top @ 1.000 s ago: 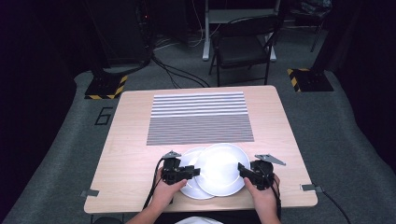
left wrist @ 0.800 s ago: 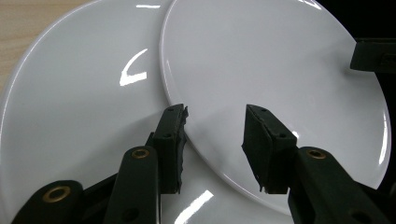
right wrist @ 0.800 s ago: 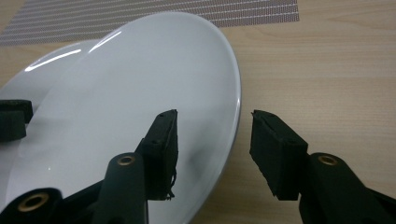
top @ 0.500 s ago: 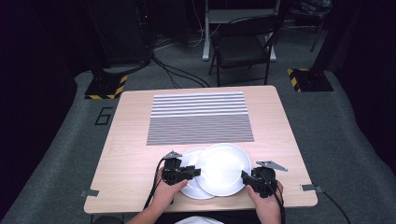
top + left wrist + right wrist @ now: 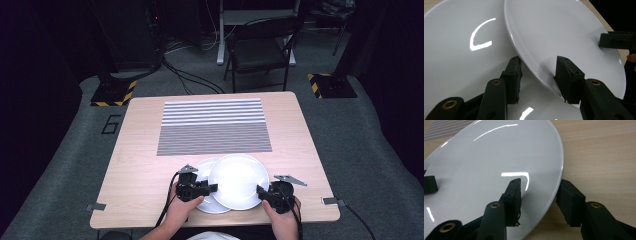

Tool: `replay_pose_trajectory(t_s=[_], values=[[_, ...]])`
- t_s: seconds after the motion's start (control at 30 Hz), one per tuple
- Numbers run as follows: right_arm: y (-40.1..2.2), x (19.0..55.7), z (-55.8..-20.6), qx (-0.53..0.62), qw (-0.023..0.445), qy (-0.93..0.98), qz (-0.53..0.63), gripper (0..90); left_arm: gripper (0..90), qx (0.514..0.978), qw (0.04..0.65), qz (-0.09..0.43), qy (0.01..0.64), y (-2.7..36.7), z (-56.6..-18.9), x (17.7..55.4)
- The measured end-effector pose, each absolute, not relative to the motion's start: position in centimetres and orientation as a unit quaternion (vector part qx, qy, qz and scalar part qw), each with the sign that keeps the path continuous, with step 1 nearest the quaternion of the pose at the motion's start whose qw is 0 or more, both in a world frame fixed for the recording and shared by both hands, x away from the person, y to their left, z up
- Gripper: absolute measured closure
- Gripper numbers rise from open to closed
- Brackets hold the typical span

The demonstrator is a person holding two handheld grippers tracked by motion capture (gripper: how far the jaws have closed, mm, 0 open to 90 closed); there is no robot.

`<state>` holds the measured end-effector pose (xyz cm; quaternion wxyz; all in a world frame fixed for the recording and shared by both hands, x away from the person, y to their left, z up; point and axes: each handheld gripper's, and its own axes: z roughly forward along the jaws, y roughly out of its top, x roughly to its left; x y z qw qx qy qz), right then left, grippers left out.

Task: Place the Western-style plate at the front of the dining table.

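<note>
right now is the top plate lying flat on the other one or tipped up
Tipped. In the left gripper view the top plate slants over the lower plate, its edge raised between open jaws. The right gripper straddles its opposite rim.

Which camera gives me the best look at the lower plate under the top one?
The left gripper view: the lower plate spreads wide beneath the top plate, one jaw over it. The high view shows just its left crescent. The right gripper view shows a sliver at most.

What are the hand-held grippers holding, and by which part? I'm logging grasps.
Neither has closed yet. Both hand-held grippers, left and right, straddle opposite rim edges of the upper white plate, which overlaps the lower plate; jaws look open.
</note>
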<state>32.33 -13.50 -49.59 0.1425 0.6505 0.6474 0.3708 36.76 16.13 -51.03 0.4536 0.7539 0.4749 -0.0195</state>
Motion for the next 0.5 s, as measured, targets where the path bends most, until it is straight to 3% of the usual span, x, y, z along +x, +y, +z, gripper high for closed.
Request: replay_pose_trajectory(t_s=[0.5], values=[[-13.13, 32.8, -50.12, 0.652, 0.135, 0.641, 0.382, 47.3, 53.6, 0.753, 0.455, -0.015, 0.476, 15.79, -51.15, 36.84]])
